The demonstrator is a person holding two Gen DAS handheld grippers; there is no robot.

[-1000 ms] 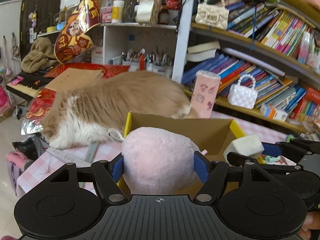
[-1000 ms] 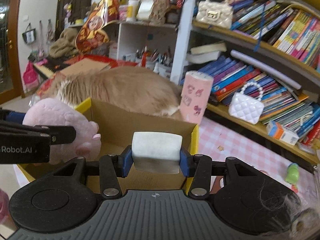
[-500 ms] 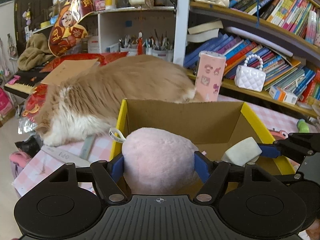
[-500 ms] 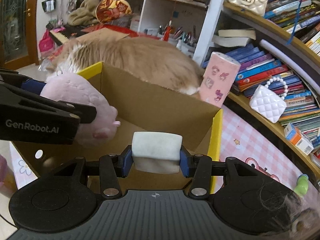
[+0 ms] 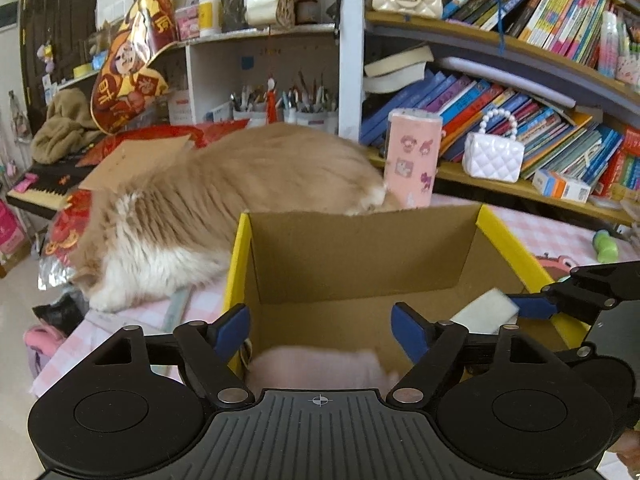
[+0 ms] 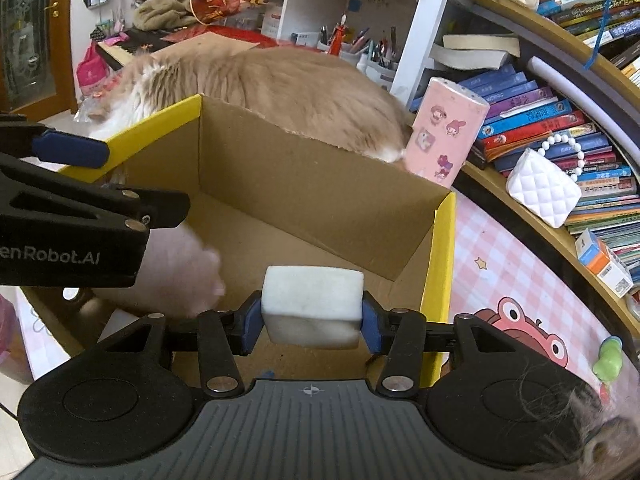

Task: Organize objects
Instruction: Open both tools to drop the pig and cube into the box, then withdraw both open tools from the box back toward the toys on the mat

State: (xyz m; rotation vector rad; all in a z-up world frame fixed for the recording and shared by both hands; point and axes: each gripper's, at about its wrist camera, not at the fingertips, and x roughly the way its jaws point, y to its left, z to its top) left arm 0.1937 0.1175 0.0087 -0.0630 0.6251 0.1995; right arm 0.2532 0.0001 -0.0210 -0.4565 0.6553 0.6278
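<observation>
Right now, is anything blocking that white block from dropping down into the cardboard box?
Nothing visible does. The white block sits between the opening right gripper over bare floor of the cardboard box. The pink plush lies off to the side.

The right gripper [image 6: 312, 320] hangs over the near edge of an open cardboard box [image 6: 320, 184] with yellow flaps, its jaws opening while a white foam block [image 6: 312, 304] sits between the blue fingers [image 6: 251, 320], still touching both. At the left, the left gripper [image 6: 68, 184] reaches over the box with a blurred pink plush toy [image 6: 180, 268] below it, inside the box. Behind the box a long-haired ginger-and-white cat [image 6: 256, 84] lies on the bench [image 6: 500, 264], beside an upright pink sticker-covered package [image 6: 444, 132].
</observation>
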